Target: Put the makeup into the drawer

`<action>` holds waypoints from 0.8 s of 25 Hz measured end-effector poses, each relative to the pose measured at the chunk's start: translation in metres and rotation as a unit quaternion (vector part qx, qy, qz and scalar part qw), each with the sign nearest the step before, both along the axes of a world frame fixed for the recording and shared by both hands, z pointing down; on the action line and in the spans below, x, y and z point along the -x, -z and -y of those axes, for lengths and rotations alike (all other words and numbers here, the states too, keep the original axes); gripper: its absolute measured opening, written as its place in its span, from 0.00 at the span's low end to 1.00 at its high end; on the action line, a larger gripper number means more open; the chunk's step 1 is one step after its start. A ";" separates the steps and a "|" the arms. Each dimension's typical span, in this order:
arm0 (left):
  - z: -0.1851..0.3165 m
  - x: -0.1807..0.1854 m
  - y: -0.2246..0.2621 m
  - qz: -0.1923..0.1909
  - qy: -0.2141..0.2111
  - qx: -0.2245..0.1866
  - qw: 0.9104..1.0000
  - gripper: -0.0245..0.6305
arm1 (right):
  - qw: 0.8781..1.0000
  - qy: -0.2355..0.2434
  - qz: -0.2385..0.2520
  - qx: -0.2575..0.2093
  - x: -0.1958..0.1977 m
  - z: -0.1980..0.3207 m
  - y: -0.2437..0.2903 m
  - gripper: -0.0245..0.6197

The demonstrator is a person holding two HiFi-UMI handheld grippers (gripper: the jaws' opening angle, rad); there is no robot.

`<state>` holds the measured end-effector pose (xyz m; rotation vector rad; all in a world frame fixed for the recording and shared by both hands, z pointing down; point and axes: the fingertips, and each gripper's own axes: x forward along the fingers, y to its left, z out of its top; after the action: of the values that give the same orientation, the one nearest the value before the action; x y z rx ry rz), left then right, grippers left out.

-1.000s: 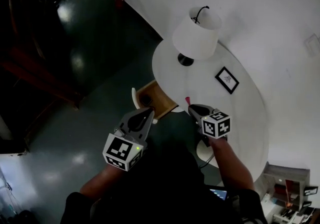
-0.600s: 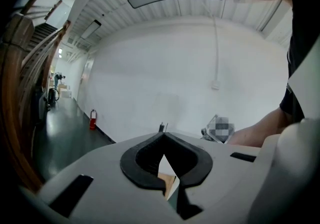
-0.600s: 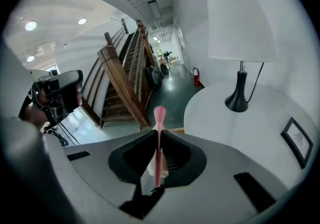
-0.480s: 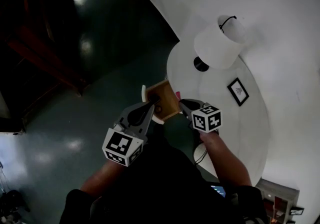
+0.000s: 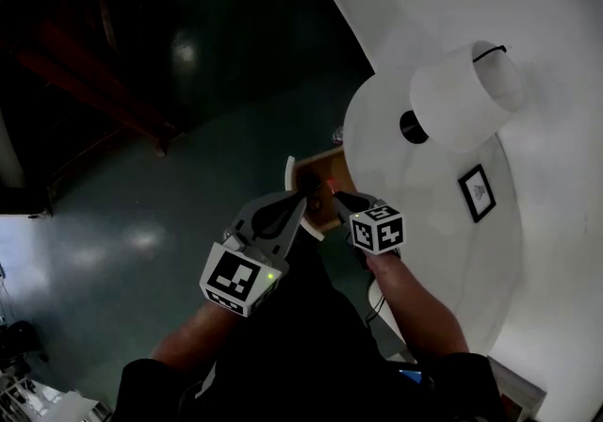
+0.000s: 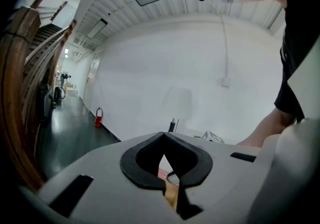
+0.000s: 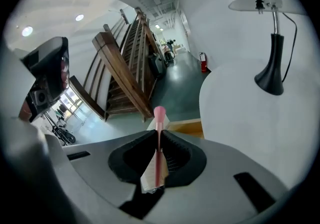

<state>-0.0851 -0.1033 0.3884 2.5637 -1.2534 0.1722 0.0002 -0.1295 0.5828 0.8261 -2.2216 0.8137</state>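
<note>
My right gripper (image 5: 339, 199) (image 7: 159, 135) is shut on a thin pink makeup stick (image 7: 159, 118) (image 5: 332, 186), whose rounded tip pokes out past the jaws. It hovers over the open wooden drawer (image 5: 323, 170) (image 7: 189, 128) at the edge of the round white table (image 5: 396, 213). My left gripper (image 5: 303, 190) (image 6: 164, 135) is close beside it on the left, by the drawer's white front (image 5: 291, 186). Its jaws meet at the tip with nothing between them.
On the table stand a white-shaded lamp (image 5: 457, 105) (image 7: 272, 68) and a small framed picture (image 5: 478, 192). The floor is dark green. A wooden staircase (image 7: 125, 78) rises across the room, and a fire extinguisher (image 6: 98, 117) stands by the white wall.
Both grippers have moved forward and down toward the drawer. The right one carried the pink stick from the table's edge to over the drawer. The head view has swung left.
</note>
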 end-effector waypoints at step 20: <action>0.014 0.024 -0.078 -0.001 0.053 0.057 0.997 0.05 | 0.996 0.032 -0.084 0.027 0.024 0.023 -0.127 0.11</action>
<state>-0.1090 -0.1173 0.4662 2.3945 -1.3364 0.2128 -0.0242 -0.1524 0.7094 0.7645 -2.0595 0.7418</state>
